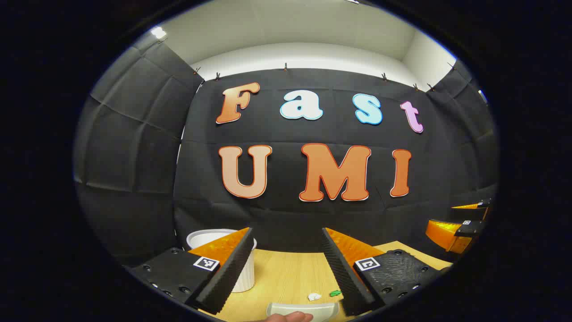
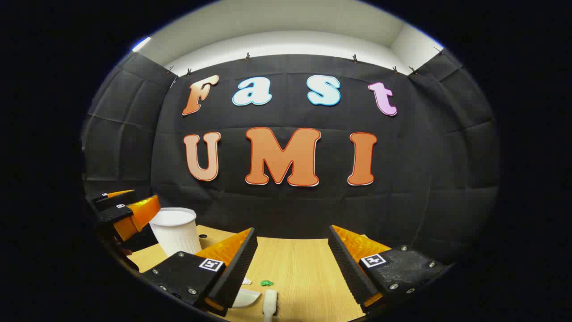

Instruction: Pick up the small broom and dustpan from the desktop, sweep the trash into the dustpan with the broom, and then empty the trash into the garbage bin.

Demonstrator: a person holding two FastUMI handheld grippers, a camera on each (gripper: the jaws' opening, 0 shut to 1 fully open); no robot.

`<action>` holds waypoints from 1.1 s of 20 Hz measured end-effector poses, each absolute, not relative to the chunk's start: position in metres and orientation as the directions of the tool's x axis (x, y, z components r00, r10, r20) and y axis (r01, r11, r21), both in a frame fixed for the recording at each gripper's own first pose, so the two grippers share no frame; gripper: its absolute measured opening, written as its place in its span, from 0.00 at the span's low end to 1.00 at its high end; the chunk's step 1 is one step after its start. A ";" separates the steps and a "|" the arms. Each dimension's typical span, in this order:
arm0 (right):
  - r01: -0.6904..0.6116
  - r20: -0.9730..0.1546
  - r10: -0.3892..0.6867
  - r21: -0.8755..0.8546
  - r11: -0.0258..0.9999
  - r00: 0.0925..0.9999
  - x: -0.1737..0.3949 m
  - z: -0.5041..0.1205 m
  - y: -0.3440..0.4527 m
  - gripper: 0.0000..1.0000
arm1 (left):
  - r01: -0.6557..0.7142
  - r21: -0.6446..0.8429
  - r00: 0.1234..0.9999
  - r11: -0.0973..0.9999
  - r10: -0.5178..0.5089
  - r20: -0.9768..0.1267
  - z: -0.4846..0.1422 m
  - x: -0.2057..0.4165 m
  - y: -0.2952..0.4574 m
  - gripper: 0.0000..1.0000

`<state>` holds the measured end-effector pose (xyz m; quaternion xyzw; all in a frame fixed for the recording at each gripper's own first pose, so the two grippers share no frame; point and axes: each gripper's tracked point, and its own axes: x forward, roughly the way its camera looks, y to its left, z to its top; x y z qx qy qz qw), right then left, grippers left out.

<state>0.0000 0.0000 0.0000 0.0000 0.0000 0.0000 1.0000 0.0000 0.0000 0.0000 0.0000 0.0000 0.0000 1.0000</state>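
Lying low at the near edge of the desk [image 2: 304, 264], the small broom [image 2: 270, 304] shows in the right gripper view as a pale handle pointing toward us, with the dustpan [image 2: 245, 298] just beside it on its left. In the left gripper view the dustpan [image 1: 304, 309] sits at the bottom, between our fingers, with a fingertip of a hand [image 1: 288, 317] at its near rim. We judge the tools are parked close in so each gripper can reach its own. The trash, a white scrap [image 1: 314, 296] and a green scrap [image 1: 335, 293], lies just beyond the dustpan, near enough for a short sweep. The garbage bin [image 2: 175, 230], a white ribbed tub, stands farther back on the left, near the dustpan side, which should suit the emptying.

We hold the left gripper [image 1: 286, 268] and the right gripper [image 2: 292, 268] above the desk, fingers spread wide on both and gripping nothing. Pickup has not yet begun.
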 end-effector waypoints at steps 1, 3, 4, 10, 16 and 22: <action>0.001 0.013 -0.001 -0.010 1.000 1.000 -0.001 0.003 -0.001 0.96 | -0.013 0.000 1.000 1.000 0.013 -0.009 0.000 0.000 -0.002 0.94; 0.004 0.044 -0.002 -0.031 1.000 0.999 -0.002 0.009 -0.002 0.96 | -0.017 0.006 1.000 1.000 0.017 -0.005 0.003 0.002 -0.011 0.96; -0.002 0.049 0.004 -0.033 0.999 0.999 -0.001 0.008 0.000 0.95 | -0.013 0.013 1.000 1.000 0.013 0.003 0.006 0.001 -0.017 0.94; -0.007 0.039 0.008 -0.016 1.000 0.999 0.000 0.003 -0.006 0.95 | -0.013 0.044 0.999 0.999 0.011 0.052 0.022 -0.004 -0.041 0.96; -0.036 0.042 0.036 0.010 0.999 0.998 -0.006 0.004 -0.009 0.95 | -0.012 0.027 1.000 1.000 0.011 0.012 0.010 -0.015 -0.057 0.95; -0.107 0.011 0.107 0.033 0.994 0.994 -0.014 -0.007 -0.010 0.95 | -0.027 0.053 0.999 0.998 0.026 0.019 0.007 -0.032 -0.072 0.95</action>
